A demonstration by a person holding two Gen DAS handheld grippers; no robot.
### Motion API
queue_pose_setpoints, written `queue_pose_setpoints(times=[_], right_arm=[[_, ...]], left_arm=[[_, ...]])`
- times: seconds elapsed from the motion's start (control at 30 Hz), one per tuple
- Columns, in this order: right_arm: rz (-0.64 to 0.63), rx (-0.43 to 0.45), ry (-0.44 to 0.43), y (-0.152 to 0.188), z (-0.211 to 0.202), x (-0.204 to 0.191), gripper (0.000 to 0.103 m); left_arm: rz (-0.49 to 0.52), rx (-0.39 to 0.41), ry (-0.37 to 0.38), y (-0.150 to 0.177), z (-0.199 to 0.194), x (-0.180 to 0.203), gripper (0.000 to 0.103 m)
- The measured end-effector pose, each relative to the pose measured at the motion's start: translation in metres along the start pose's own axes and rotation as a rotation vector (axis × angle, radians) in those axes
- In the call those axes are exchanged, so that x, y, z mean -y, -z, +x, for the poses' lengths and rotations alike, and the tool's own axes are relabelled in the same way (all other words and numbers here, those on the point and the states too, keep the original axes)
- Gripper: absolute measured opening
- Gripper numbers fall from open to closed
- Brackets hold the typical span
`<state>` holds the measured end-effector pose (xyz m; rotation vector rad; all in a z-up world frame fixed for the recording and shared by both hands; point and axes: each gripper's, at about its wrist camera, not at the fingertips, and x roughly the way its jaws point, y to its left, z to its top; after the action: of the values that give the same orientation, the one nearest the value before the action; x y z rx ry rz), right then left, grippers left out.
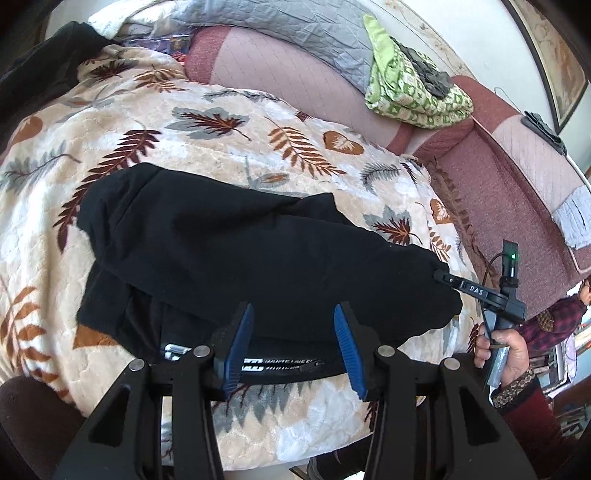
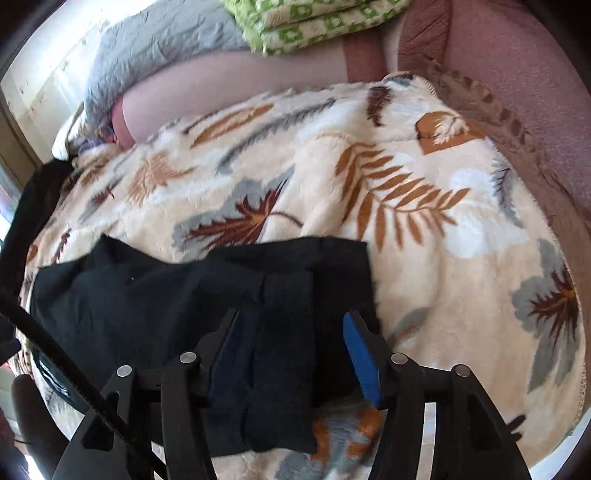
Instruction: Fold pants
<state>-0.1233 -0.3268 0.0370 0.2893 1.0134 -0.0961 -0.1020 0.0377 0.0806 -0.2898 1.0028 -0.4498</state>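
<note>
Straddling the near hem of the black pants [image 2: 207,314], the right gripper [image 2: 291,328] has its blue-padded jaws spread wide, with cloth lying between them but not pinched; that placement reads as either lining up a grasp or having just let the edge down. From the left wrist view the same tool's tip touches the far right end of the garment, the person's right hand [image 1: 506,350] wrapped round its handle. The left gripper [image 1: 293,325] is likewise open and hovers over the near edge, above the white-lettered waistband [image 1: 280,363], holding nothing. The pants lie flat across the leaf-patterned plush blanket [image 1: 221,147], one layer already doubled over another, so I judge a first fold is made and a further fold is still to come. With one gripper at each end of the near edge, both could lift it evenly. Beyond the blanket stand a pink sofa [image 1: 288,85], a grey quilt [image 1: 295,33] and a folded green patterned cloth [image 1: 413,92].
</note>
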Motion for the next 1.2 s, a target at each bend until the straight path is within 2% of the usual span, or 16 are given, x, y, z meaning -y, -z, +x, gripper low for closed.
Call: queue_pose_setpoints(times=[0.07,0.13,0.17,0.3,0.43,0.5,0.6,0.67,0.73,0.8,0.83,0.93,0.97,1.0,1.1,1.2], right_arm=[[-0.026,-0.002,-0.019,0.003,0.003,-0.009,0.047],[-0.101,-0.002,0.04,0.005,0.002,-0.025,0.019],[-0.12,-0.002,0.061,0.006,0.002,-0.027,0.013],[-0.11,0.047,0.138,0.001,-0.018,-0.019,0.011],[-0.067,0.069,0.177,-0.007,-0.024,-0.004,0.011],[-0.056,0.073,0.226,-0.007,-0.023,0.004,0.01],[-0.049,0.066,0.236,-0.005,-0.017,0.014,0.011],[-0.078,0.051,0.271,-0.003,-0.011,0.013,0.02],[-0.097,0.031,0.36,0.0,-0.006,0.017,0.05],[-0.047,0.058,0.362,0.0,-0.018,0.027,0.056],[-0.01,0.077,0.363,-0.001,-0.029,0.034,0.056],[0.03,0.15,0.415,-0.002,-0.061,0.038,0.058],[0.026,0.172,0.401,-0.002,-0.069,0.032,0.058],[0.01,0.193,0.353,-0.003,-0.077,0.021,0.058],[-0.122,0.193,0.137,-0.002,-0.076,-0.039,0.058],[-0.302,0.131,-0.069,0.006,-0.051,-0.116,0.058]], left_arm=[[-0.016,0.013,-0.002,0.0,-0.005,-0.005,0.047],[-0.03,0.024,-0.008,0.0,-0.007,-0.008,0.049],[-0.037,0.027,-0.007,-0.001,-0.007,-0.01,0.049],[-0.043,0.026,-0.013,0.0,-0.004,-0.012,0.049],[-0.04,0.015,-0.03,0.001,0.0,-0.014,0.049],[-0.037,0.015,-0.035,0.002,0.0,-0.015,0.049],[-0.03,0.016,-0.047,0.001,0.001,-0.016,0.049],[-0.035,0.018,-0.052,0.0,0.0,-0.018,0.049],[-0.05,0.03,-0.053,-0.003,-0.005,-0.024,0.049],[-0.062,0.055,-0.073,-0.007,-0.012,-0.032,0.055],[-0.074,0.071,-0.088,-0.009,-0.016,-0.038,0.062],[-0.157,0.131,-0.123,-0.018,-0.032,-0.069,0.072],[-0.185,0.138,-0.129,-0.019,-0.034,-0.078,0.073],[-0.231,0.141,-0.133,-0.022,-0.037,-0.091,0.073],[-0.312,0.108,-0.117,-0.033,-0.031,-0.118,0.077],[-0.253,0.051,-0.161,-0.041,-0.013,-0.12,0.077]])
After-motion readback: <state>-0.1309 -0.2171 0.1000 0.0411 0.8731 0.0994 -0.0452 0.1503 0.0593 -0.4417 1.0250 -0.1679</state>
